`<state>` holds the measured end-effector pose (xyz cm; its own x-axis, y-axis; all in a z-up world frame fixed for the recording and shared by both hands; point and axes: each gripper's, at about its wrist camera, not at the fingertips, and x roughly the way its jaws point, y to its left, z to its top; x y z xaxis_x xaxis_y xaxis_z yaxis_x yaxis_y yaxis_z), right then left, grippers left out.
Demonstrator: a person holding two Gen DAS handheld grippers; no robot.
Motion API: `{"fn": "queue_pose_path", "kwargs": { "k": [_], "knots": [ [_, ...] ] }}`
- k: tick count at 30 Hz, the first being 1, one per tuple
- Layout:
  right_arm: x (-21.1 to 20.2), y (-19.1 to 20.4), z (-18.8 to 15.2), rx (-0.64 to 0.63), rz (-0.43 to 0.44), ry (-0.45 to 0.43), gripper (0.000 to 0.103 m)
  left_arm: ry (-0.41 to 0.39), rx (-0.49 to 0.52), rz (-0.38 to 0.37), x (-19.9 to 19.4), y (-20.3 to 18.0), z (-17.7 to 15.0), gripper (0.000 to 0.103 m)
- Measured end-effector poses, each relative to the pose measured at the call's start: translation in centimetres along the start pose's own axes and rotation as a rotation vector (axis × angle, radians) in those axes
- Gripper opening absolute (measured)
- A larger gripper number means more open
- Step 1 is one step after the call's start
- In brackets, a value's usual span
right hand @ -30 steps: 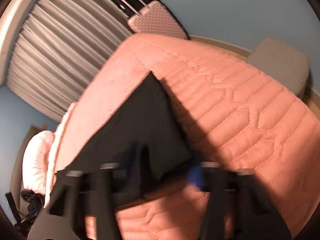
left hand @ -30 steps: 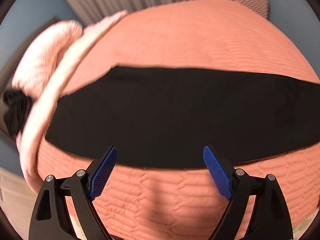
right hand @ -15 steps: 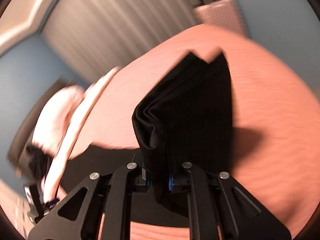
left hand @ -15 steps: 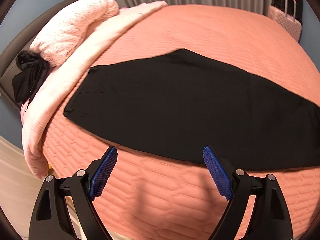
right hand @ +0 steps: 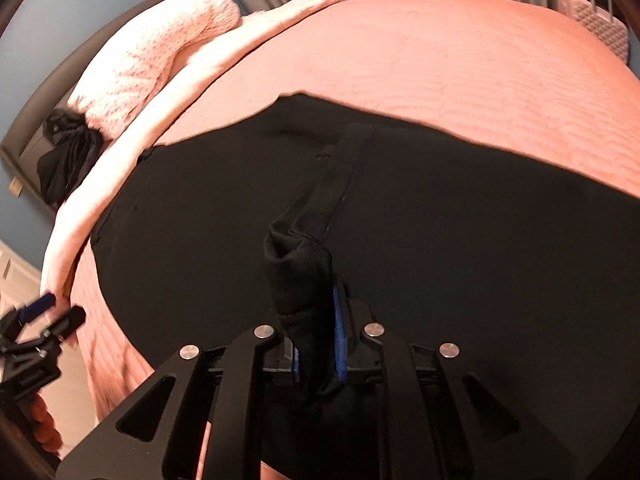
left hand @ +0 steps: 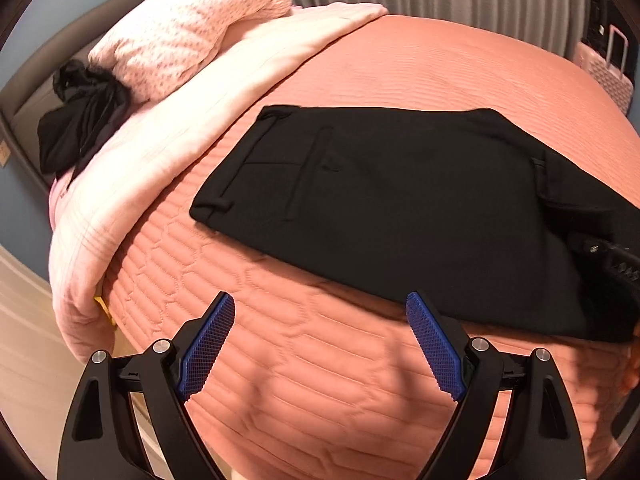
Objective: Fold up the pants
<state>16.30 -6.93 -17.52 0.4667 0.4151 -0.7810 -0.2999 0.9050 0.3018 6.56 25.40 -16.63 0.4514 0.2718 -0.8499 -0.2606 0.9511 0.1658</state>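
pants (left hand: 400,208) now folded over, hem end bunched, hidden

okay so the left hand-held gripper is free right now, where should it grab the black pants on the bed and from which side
Probably the near corner of the waistband on the black pants, at the belt loop closest to the open left hand-held gripper. That corner lies flat at the edge of the orange bedspread, so come in low from the near side and slide one finger under it. The right hand-held gripper already pinches the leg end.
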Motion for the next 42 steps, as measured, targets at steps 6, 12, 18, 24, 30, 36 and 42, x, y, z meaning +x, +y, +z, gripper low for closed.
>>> {"fn": "queue_pose_path", "kwargs": {
  "k": [6,12,18,24,30,36,42],
  "knots": [
    [0.5,2.8,0.4,-0.160,-0.127,0.035,0.039,0.002,-0.033,-0.029,1.2,1.2,0.5,0.086],
    [-5.3,4.3,-1.2,-0.223,-0.061,-0.055,0.065,0.033,-0.099,-0.104,2.9,3.6,0.9,0.086],
    [-10.4,1.2,-1.6,-0.058,-0.053,-0.108,0.065,0.057,-0.375,-0.326,7.3,9.7,2.2,0.085],
    [-12.9,0.3,-2.4,-0.003,-0.039,-0.093,0.065,0.029,-0.527,-0.425,12.4,12.8,4.2,0.084],
    [-13.6,0.9,-3.4,-0.007,-0.056,-0.062,0.066,-0.030,-0.577,-0.402,14.5,12.9,6.9,0.079],
    [-15.3,-0.2,-4.1,0.007,-0.096,-0.084,0.066,-0.104,-0.468,-0.391,9.0,11.2,10.8,0.017],
    [-19.6,-5.0,-5.2,0.088,-0.156,-0.154,0.066,-0.275,-0.049,-0.496,-5.3,-3.7,14.3,0.016]
  ]
}}
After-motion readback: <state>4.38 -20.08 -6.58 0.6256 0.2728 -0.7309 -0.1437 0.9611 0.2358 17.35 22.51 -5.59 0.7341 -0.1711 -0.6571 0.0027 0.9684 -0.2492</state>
